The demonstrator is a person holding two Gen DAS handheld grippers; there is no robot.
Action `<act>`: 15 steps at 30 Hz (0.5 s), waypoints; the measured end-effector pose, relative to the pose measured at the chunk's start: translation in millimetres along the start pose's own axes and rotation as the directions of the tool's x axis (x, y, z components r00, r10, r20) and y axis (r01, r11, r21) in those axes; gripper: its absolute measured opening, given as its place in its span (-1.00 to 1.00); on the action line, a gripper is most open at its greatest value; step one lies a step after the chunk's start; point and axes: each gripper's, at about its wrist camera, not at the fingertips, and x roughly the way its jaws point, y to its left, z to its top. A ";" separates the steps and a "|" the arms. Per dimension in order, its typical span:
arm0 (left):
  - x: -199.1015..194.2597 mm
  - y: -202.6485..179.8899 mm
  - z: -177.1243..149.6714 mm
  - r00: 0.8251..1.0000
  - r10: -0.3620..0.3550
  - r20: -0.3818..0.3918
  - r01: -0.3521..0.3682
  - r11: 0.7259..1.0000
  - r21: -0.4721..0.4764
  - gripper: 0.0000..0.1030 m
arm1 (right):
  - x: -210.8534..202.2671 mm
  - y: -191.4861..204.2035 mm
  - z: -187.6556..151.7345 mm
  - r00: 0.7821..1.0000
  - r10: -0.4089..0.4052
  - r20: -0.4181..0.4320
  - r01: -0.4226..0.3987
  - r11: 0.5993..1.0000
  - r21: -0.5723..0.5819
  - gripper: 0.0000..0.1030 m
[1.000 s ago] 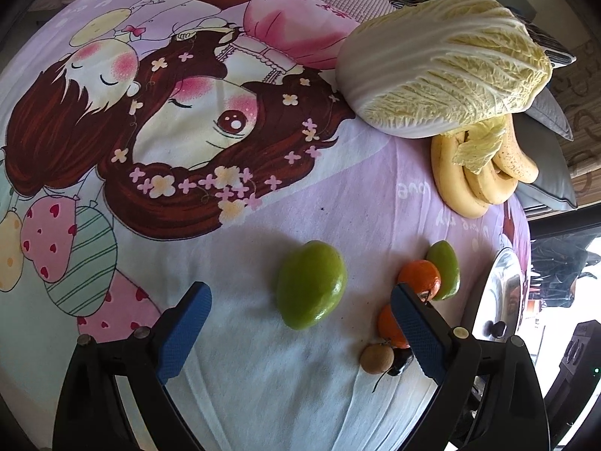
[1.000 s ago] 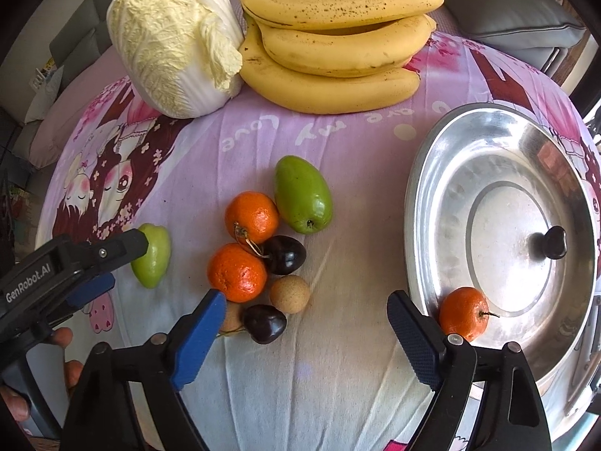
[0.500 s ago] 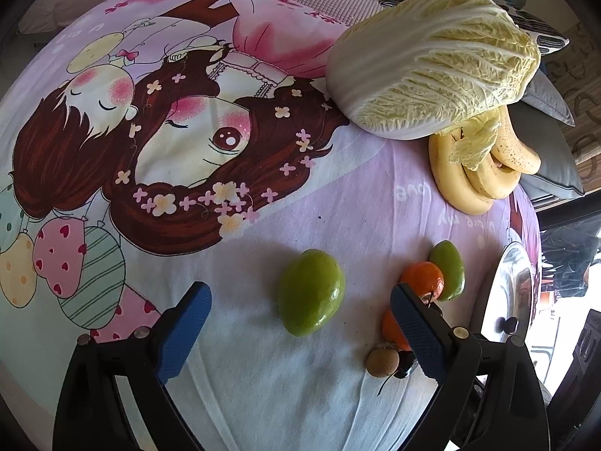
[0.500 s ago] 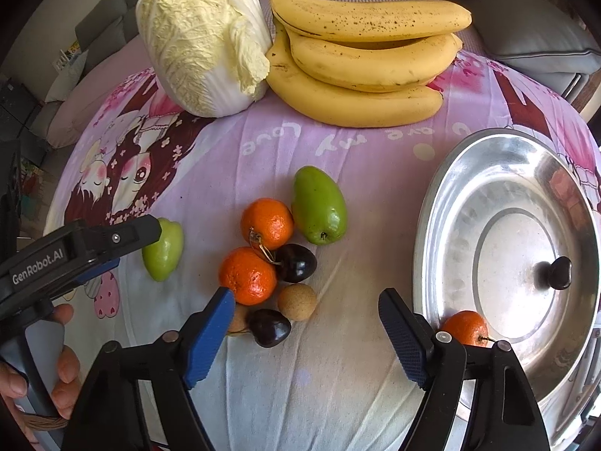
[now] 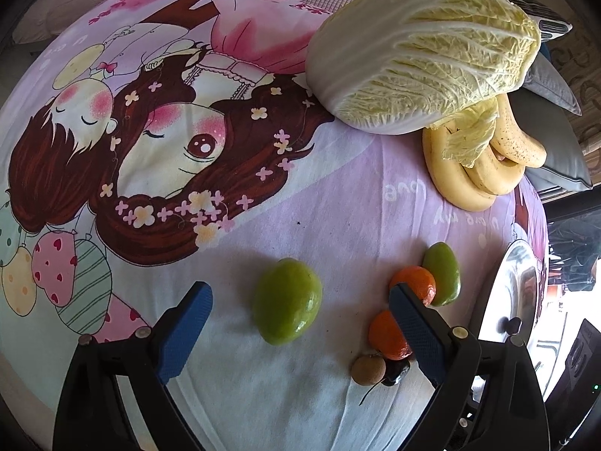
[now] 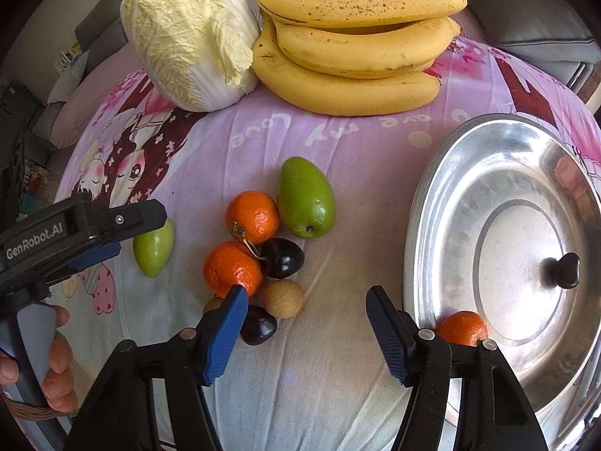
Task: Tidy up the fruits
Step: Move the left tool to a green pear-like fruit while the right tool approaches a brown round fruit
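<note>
A small green fruit [image 5: 287, 300] lies on the printed cloth between the fingers of my open left gripper [image 5: 298, 293], which hovers over it without touching. To its right sit two oranges [image 5: 413, 285], a green mango [image 5: 443, 274], a brown round fruit [image 5: 368, 370] and a dark plum [image 5: 396, 370]. My right gripper [image 6: 306, 297] is above this cluster with its jaws closing. The brown fruit [image 6: 283, 298] shows in the gap near the left finger, and no pad presses on it. One orange [image 6: 464, 329] lies in the silver dish [image 6: 469, 195].
A napa cabbage [image 6: 188, 37] and a bunch of bananas [image 6: 357, 49] lie at the far side of the cloth. The dish has a black knob [image 6: 567, 270] in its middle. A hand [image 6: 56, 368] holds the left gripper's handle at the lower left. Grey cushions lie behind.
The right gripper's jaws have narrowed and it has shifted slightly over the fruit cluster. The left gripper has moved a little towards the small green fruit. No fruit has moved.
</note>
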 end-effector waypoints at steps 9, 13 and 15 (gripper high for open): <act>14.2 4.1 -0.5 0.999 -0.020 -0.029 0.019 1.000 -0.008 0.61 | 7.4 1.2 0.2 0.999 0.037 -0.013 -0.037 0.999 0.016 0.00; 24.9 1.5 -2.7 0.998 -0.030 -0.047 0.030 1.000 0.001 0.46 | 11.2 2.5 -0.3 0.998 0.066 -0.019 -0.065 0.998 0.021 -0.14; 29.2 1.9 -3.6 0.998 -0.030 -0.054 0.030 1.000 -0.001 0.45 | 11.6 1.5 -0.1 0.997 0.074 -0.016 -0.074 0.997 0.028 -0.14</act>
